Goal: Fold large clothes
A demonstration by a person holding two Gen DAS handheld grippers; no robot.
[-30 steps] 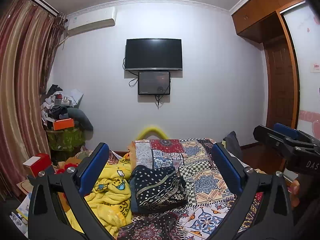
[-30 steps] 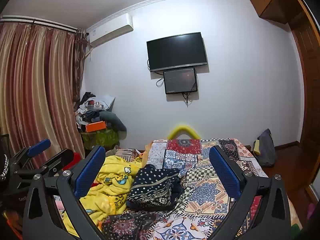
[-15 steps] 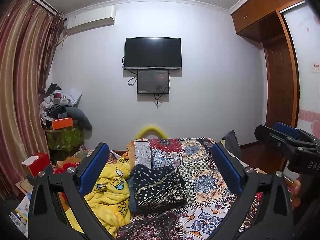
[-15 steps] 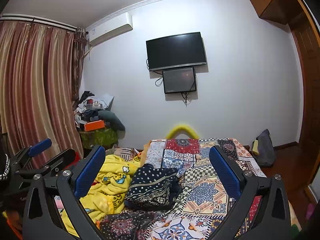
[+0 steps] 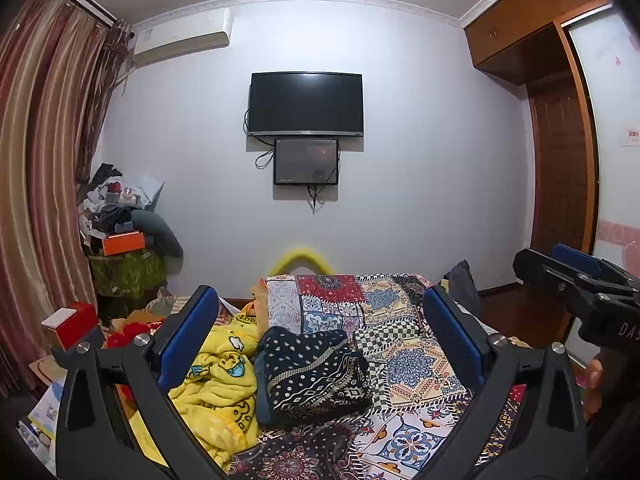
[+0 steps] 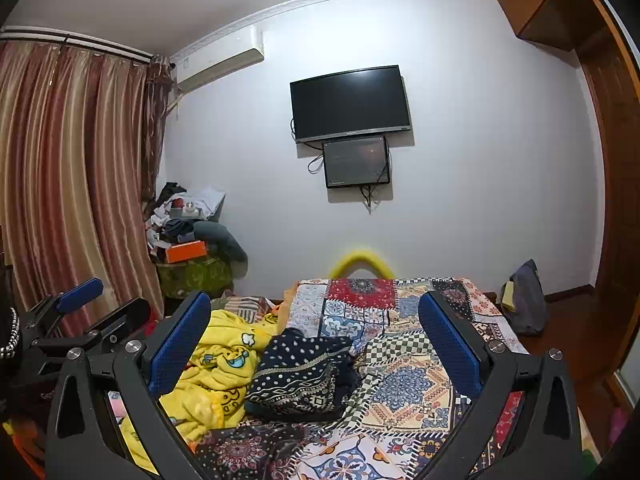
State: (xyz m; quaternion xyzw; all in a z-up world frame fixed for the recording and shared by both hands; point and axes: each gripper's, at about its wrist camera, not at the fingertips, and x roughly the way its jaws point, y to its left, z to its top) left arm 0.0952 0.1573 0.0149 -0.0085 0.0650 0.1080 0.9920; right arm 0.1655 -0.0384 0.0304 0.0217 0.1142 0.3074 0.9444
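Left tool [image 5: 320, 334]: fingers spread wide apart, nothing between them, held above the bed.
Right tool [image 6: 314, 334]: also wide open and empty, beside the left one.
Dark navy patterned folded garment [image 5: 316, 376]: lies on the bed with the patchwork cover [image 5: 404, 340], between the fingers in both views.
Yellow cartoon-print fleece blanket [image 5: 218, 380]: crumpled, touching the garment's left side.
Black wall television [image 5: 306, 104]: on the far wall.
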